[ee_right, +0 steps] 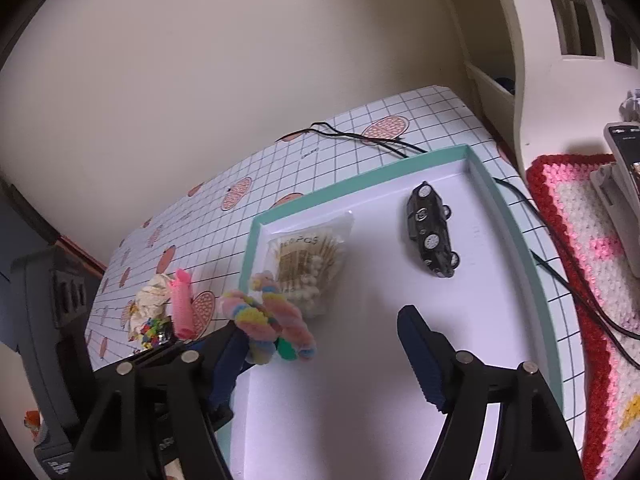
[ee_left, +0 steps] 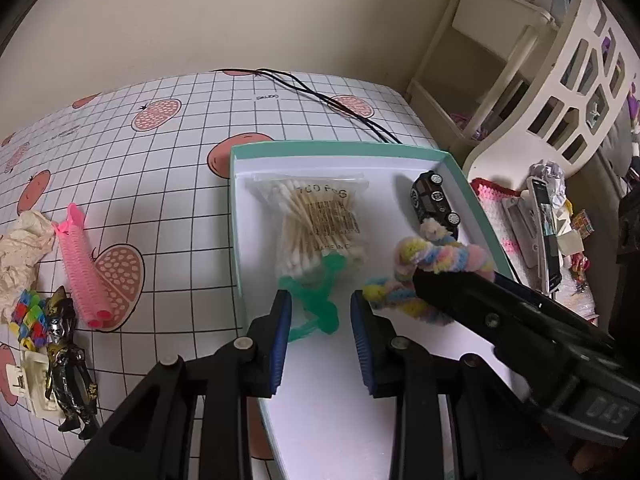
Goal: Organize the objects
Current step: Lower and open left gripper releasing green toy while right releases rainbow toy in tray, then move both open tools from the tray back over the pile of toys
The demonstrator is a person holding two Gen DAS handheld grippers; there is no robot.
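Observation:
A teal-rimmed white tray (ee_left: 336, 148) (ee_right: 360, 176) holds a bag of cotton swabs (ee_left: 316, 216) (ee_right: 308, 268), a black toy car (ee_left: 434, 202) (ee_right: 432, 232), a pastel fuzzy twist (ee_left: 440, 256) (ee_right: 272, 320) and a green plastic piece (ee_left: 316, 312) (ee_right: 286, 348). My left gripper (ee_left: 320, 296) hovers over the green piece, its blue pads slightly apart and not pressing on it. My right gripper (ee_right: 324, 324) stands wide open over the tray. The fuzzy twist lies by its left finger (ee_right: 232, 360), not squeezed. In the left wrist view that black finger (ee_left: 440, 296) partly covers the twist.
On the checked tablecloth left of the tray lie a pink hair roller (ee_left: 82, 276), crumpled paper (ee_left: 20, 248), colourful blocks (ee_left: 28, 316) and a black-gold figure (ee_left: 68, 360). Black cables (ee_left: 328, 100) run behind the tray. A phone (ee_left: 546, 236) and a crocheted mat (ee_right: 580, 240) sit at the right.

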